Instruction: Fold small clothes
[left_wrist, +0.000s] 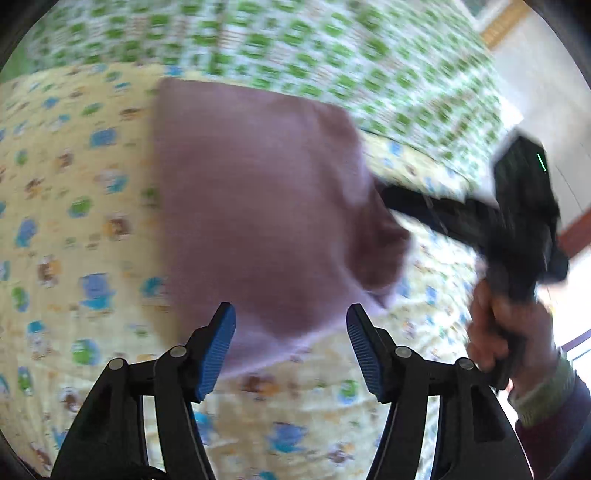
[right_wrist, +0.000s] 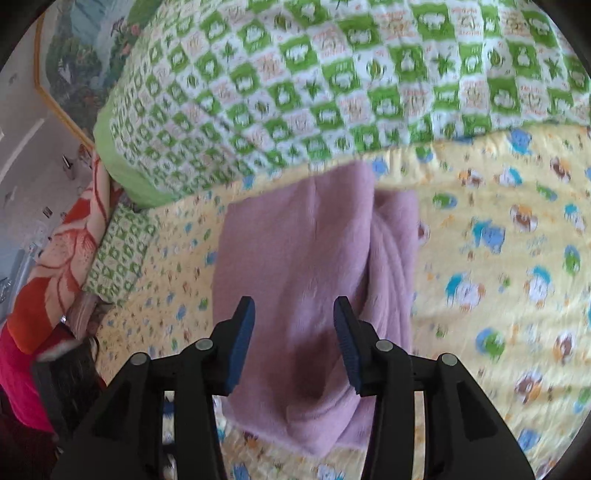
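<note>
A mauve knit garment (left_wrist: 266, 206) lies folded into a rough rectangle on a yellow cartoon-print quilt (left_wrist: 66, 221). My left gripper (left_wrist: 290, 319) hovers over the garment's near edge with its blue pads spread and nothing pressed between them. In the right wrist view the same garment (right_wrist: 306, 266) shows a doubled layer along its right side. My right gripper (right_wrist: 294, 310) stands open above its near half, pads clear of the cloth. In the left wrist view a person's hand (left_wrist: 506, 332) holds the right gripper's black body (left_wrist: 517, 221) beside the garment's right edge.
A green-and-white checked quilt (right_wrist: 332, 74) is heaped behind the garment. A small green checked pillow (right_wrist: 118, 254) and an orange-red blanket (right_wrist: 62, 266) lie at the left edge of the bed. A framed picture (right_wrist: 74, 55) hangs on the wall beyond.
</note>
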